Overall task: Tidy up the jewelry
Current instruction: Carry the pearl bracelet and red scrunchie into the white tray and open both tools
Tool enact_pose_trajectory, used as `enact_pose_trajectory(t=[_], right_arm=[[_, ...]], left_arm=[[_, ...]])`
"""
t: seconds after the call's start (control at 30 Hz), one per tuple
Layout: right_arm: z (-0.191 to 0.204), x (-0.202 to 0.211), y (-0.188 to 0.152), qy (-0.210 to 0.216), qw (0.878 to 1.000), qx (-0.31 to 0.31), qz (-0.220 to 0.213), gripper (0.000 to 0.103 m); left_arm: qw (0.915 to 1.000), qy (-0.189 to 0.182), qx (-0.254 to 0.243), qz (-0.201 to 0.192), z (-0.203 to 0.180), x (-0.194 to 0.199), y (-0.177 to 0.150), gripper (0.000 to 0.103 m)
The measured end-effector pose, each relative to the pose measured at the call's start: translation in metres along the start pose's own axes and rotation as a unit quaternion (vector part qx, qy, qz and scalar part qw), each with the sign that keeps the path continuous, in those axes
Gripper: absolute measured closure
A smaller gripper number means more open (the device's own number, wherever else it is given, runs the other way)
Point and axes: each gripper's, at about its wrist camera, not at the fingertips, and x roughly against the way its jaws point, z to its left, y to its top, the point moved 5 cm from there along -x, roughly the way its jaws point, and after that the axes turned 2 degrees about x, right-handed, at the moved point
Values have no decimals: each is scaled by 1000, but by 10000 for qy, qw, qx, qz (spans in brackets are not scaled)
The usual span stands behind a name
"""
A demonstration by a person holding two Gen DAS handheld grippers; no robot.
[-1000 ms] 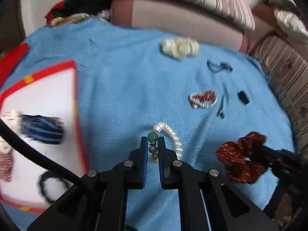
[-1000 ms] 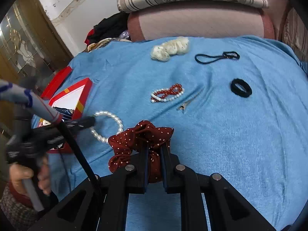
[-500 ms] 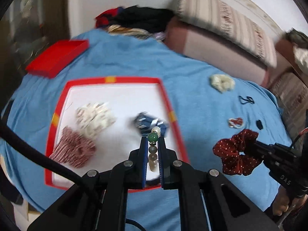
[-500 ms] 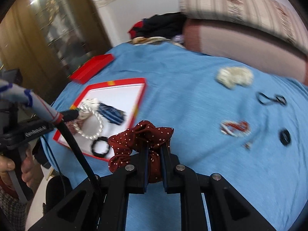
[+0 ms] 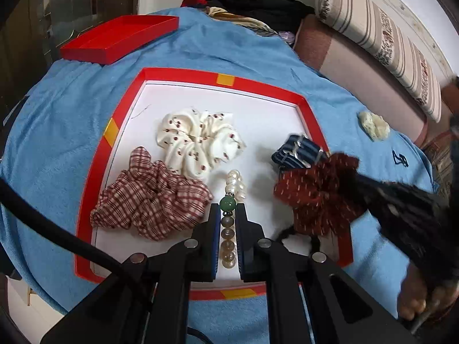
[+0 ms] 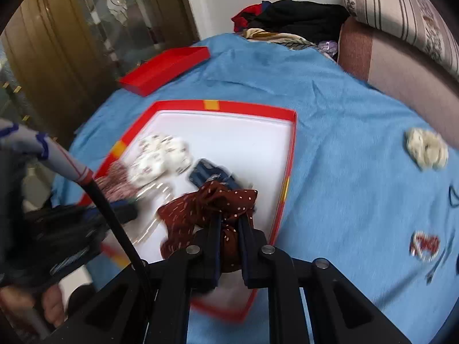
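- I count 2 grippers: my left gripper [image 5: 228,215] and my right gripper [image 6: 231,223].
- 1 bead bracelet [image 5: 233,189], pearls with 1 green bead.
- 5 scrunchies: 1 dark red dotted scrunchie [image 6: 206,209], 1 cream printed scrunchie [image 5: 198,140], 1 red checked scrunchie [image 5: 149,197], 1 navy striped scrunchie [image 5: 298,152] and 1 pale cream scrunchie [image 6: 427,149] out on the cloth.
- 1 red-rimmed white tray [image 5: 178,73].
- 1 red lid [image 5: 114,40], apart from the tray.
- 1 blue cloth [image 6: 344,132].
- 1 red-and-white bracelet [image 6: 424,243], blurred.
- 1 striped cushion [image 5: 381,37].
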Motion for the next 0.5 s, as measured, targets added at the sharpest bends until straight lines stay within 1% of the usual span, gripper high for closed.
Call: enact_pose_trajectory(t=[0.1,0.17,0.2,0.27,0.4,0.5], right_arm=[[-12,-14,24,-313,9995,10,-43,91],[-23,-20,38,-433,9990,-82,-61,91],[-28,-20,42,-425,9990,-142,-56,91],[-34,-17,45,-284,9992,-261,-39,91],[-32,-5,29,294,9983,-504,29,91],[-24,-2,17,450,9977,-507,82,91]], left_arm=[[10000,-14,84,6,6,-3,2,94],[9999,-48,151,18,9,-5,3,94],[9998,-57,171,19,10,-6,3,94],[9998,-66,198,21,11,-7,3,94],[9999,-67,158,-15,10,-3,2,94],[9999,2,139,-85,10,3,2,93]])
